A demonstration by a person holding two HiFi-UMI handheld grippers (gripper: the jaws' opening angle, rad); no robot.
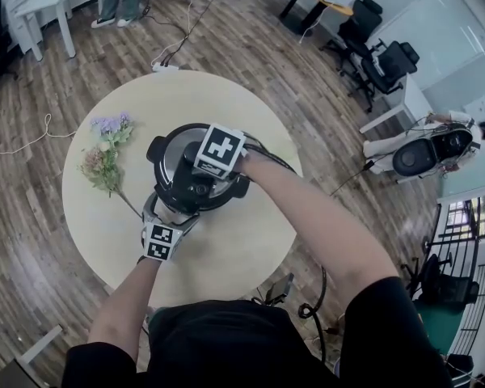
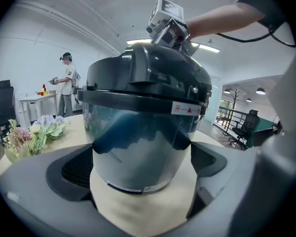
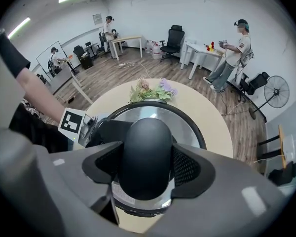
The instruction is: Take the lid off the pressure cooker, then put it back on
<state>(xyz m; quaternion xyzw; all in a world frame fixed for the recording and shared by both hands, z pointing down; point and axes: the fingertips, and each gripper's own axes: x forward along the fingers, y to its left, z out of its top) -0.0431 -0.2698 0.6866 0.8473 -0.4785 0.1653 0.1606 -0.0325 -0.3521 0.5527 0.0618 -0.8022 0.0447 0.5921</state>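
Note:
The pressure cooker point(image 1: 196, 172) stands in the middle of the round beige table point(image 1: 234, 253), with its lid point(image 3: 190, 127) on. From above, my right gripper point(image 1: 208, 178) point(image 3: 147, 171) points steeply down at the lid, and its pads touch both sides of the black lid handle point(image 3: 147, 152). My left gripper point(image 1: 163, 217) point(image 2: 142, 168) comes in from the near side, almost level. Its jaws straddle the steel body point(image 2: 138, 152) of the cooker low down, with the pads against both flanks. The right gripper's marker cube point(image 2: 166, 10) shows above the lid in the left gripper view.
A bunch of artificial flowers point(image 1: 105, 148) point(image 2: 34, 132) lies on the table left of the cooker. Around the table are a wooden floor with cables point(image 1: 166, 55), white desks point(image 3: 200, 51), office chairs point(image 1: 388, 63), a floor fan point(image 3: 276, 95) and people standing far off.

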